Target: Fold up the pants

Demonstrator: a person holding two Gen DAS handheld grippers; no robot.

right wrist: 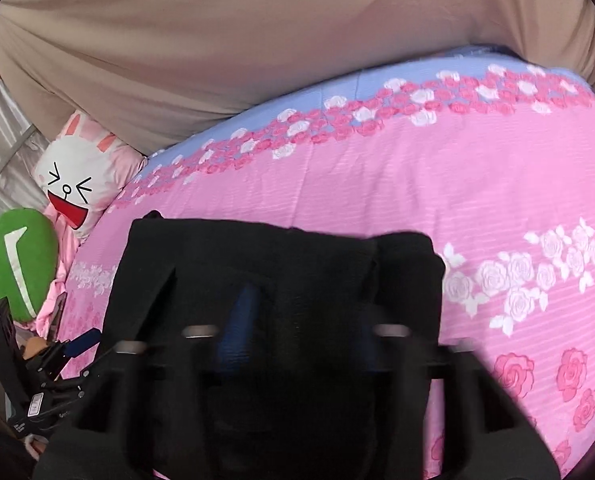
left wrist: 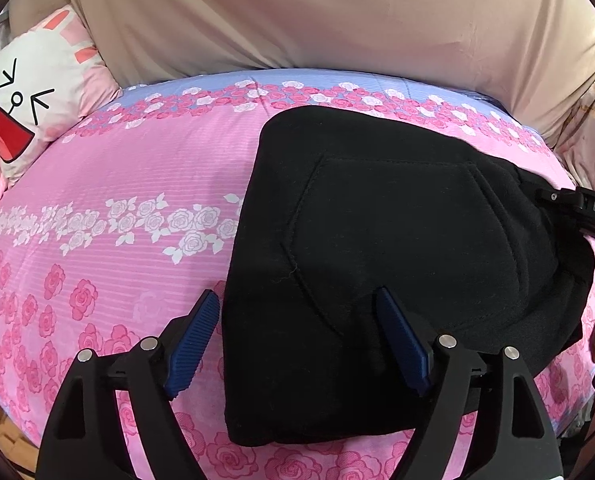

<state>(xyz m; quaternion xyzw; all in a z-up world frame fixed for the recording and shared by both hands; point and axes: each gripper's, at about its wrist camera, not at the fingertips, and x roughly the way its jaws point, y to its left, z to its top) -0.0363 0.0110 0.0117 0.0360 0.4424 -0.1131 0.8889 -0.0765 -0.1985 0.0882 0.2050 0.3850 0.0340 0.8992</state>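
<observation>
The black fleece pants lay folded into a compact bundle on the pink rose-print bedspread, with a stitched pocket facing up. In the left wrist view the bundle sat toward the near right part of the bed, its far end close to the blue band with pink and white roses that ran along the far edge.

The left gripper hovered over the near left edge of the bundle with its black arms spread wide apart. One blue ribbed pad stood over bare bedspread just beside the cloth, and the other over the black fabric; nothing was pinched between them.

The right gripper was blurred in its own view. Its blue pads showed only as smears over the black fabric, so the frames did not settle how they stood; by other evidence they were nearly together, and whether cloth was caught between them could not be told. In the left wrist view its black body reached in from the right edge, against the far right side of the bundle.

A white cushion with a pink-eared rabbit face rested at the far left corner of the bed, and a green plush cushion lay just beside it on the left edge. Beige draped cloth hung behind the bed.
</observation>
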